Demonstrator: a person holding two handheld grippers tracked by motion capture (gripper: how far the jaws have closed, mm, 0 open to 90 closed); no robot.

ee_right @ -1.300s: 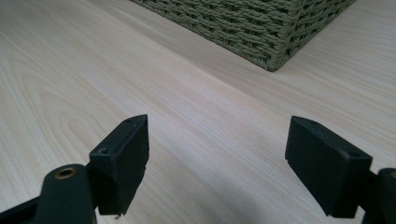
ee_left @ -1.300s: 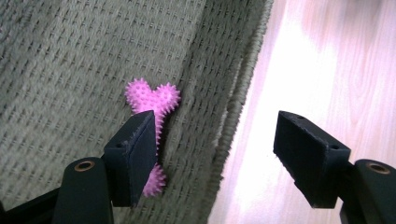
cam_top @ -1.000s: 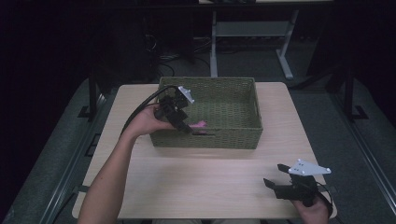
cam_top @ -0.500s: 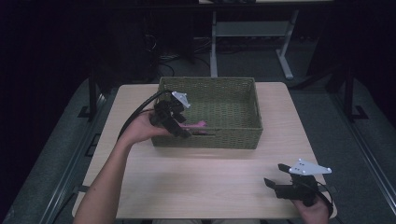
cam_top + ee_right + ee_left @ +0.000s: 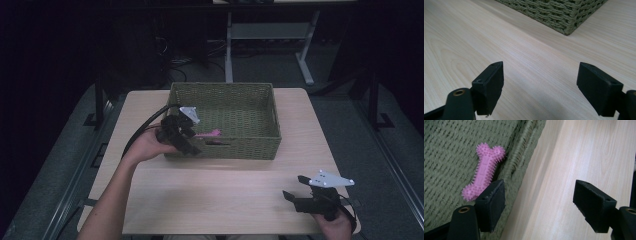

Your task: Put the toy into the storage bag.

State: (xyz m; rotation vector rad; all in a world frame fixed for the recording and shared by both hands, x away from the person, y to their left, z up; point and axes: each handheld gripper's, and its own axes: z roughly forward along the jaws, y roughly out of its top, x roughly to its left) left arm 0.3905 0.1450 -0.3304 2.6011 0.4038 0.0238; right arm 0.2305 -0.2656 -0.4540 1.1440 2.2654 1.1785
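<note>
A pink spiky bone toy [image 5: 210, 133] [image 5: 484, 171] lies on the floor of the green woven basket [image 5: 225, 86], against its front wall [image 5: 520, 152]. My left gripper [image 5: 192, 140] [image 5: 540, 207] hovers over the basket's front-left rim, open. One jaw is above the basket floor just short of the bone, the other above the table, and nothing is between them. At the table's front right, my right gripper [image 5: 296, 187] [image 5: 540, 87] is held low and open over bare wood, pointing toward the basket's corner [image 5: 567, 31].
The light wooden table [image 5: 215, 195] has free room in front of the basket and on both sides of it. The left gripper's black cable [image 5: 145, 127] trails over the left part of the table. Dark floor and a desk frame [image 5: 265, 30] lie beyond the far edge.
My left gripper has drawn back a little toward the near left, away from the bone. The bone stays in the basket. The right gripper has not moved.
</note>
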